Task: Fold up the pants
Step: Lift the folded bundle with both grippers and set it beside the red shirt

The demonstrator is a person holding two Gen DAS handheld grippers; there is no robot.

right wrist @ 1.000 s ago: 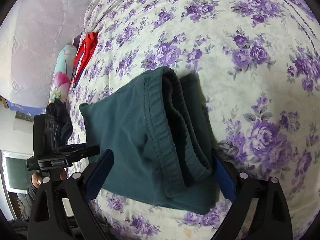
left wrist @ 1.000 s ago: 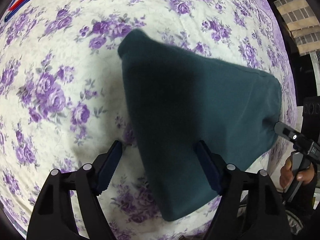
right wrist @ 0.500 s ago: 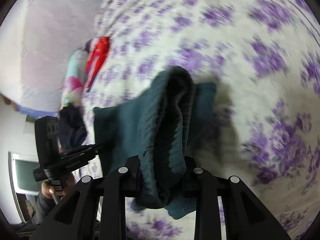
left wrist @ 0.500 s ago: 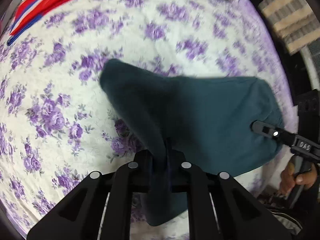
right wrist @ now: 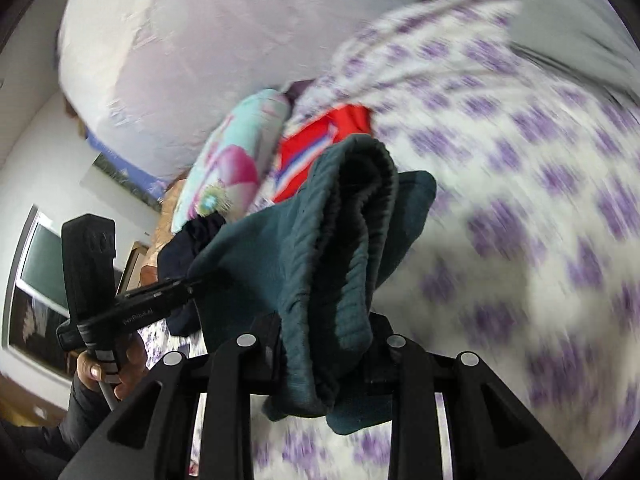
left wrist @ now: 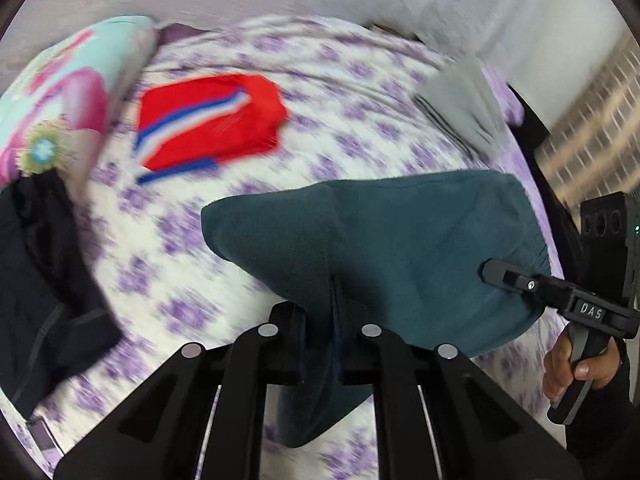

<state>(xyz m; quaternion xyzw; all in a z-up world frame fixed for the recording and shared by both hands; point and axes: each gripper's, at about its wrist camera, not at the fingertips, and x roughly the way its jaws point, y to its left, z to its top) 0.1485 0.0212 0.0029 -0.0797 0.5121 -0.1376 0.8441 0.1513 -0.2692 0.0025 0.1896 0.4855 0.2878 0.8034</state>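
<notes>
The folded dark teal pants (left wrist: 400,248) hang lifted above the purple-flowered bed (left wrist: 320,80). My left gripper (left wrist: 334,316) is shut on one end of the bundle. My right gripper (right wrist: 324,336) is shut on the ribbed waistband end (right wrist: 344,240); it also shows in the left wrist view (left wrist: 520,280) gripping the far side of the pants. The left gripper shows in the right wrist view (right wrist: 176,288) at the other edge. The cloth between my jaws hides the pads.
A red garment with blue and white stripes (left wrist: 208,120) lies folded near a floral pillow (left wrist: 60,92). A black garment (left wrist: 36,280) lies at the left edge of the bed. A grey garment (left wrist: 460,96) lies at the far right. A wall stands behind.
Both grippers went from open around the pants to shut on them, then lifted the bundle off the bed and tilted up, bringing the pillow, red garment and wall into view.
</notes>
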